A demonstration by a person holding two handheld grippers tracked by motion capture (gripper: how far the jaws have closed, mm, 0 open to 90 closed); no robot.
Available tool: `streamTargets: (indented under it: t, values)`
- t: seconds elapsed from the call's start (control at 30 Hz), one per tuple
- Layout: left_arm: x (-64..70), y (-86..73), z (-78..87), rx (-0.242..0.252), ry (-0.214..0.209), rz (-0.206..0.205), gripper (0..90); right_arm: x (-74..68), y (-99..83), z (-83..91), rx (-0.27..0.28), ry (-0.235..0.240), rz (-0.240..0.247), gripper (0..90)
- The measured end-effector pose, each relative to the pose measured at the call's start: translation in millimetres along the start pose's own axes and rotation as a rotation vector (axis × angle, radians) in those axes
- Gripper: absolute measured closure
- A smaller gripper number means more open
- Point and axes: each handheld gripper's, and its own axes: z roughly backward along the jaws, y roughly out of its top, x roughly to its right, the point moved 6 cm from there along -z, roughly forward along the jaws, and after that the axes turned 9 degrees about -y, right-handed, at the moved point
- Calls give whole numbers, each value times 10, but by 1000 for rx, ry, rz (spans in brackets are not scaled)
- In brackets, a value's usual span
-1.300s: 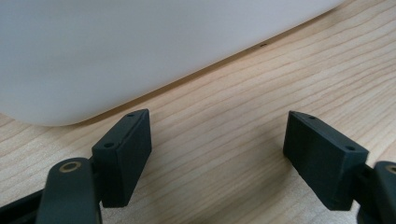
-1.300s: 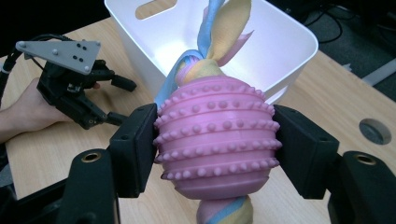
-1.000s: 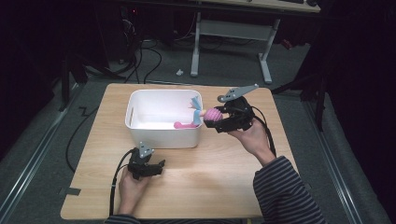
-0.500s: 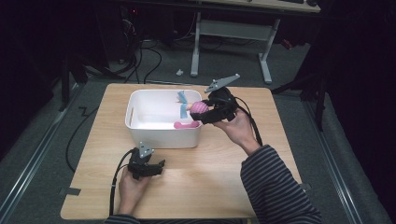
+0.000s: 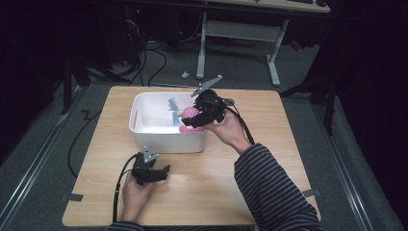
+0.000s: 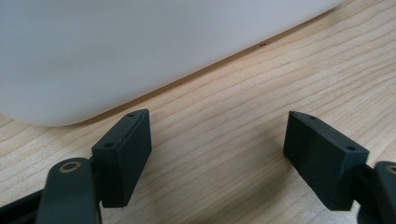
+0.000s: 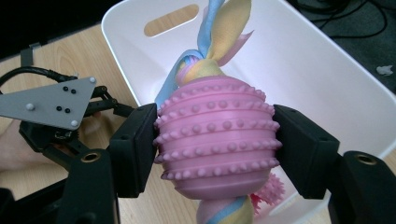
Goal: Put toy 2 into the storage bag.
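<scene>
Light wooden table; white bin on it, left-centre, near far edge.

Wood table sat on grey floor; desk legs and cables behind it; tape at edge.

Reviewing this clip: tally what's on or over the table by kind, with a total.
Tubs: 1, white tub.
Toys: 2, pink knobbly ball toy with cloth tails, clamped over the tub; spiky pink toy inside the tub.
Tongs: 2, left tongs open on the table; right tongs.
Total: 5.
</scene>
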Motion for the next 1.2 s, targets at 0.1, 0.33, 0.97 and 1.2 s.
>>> streamTargets:
  t: [0.1, 0.33, 0.97, 1.2]
  values:
    - [0, 0, 0, 0, 0, 0, 238, -75, 21, -142, -28, 14, 20, 344]
    - [-1, -1, 1, -2, 0, -2, 237, -150, 25, -292, -65, 25, 37, 342]
    - [2, -1, -1, -1, 0, 0, 236, -90, 11, -287, -36, 19, -15, 283]
    - [6, -3, 1, 0, 0, -2, 232, 54, -150, 15, 52, -62, -58, 327]
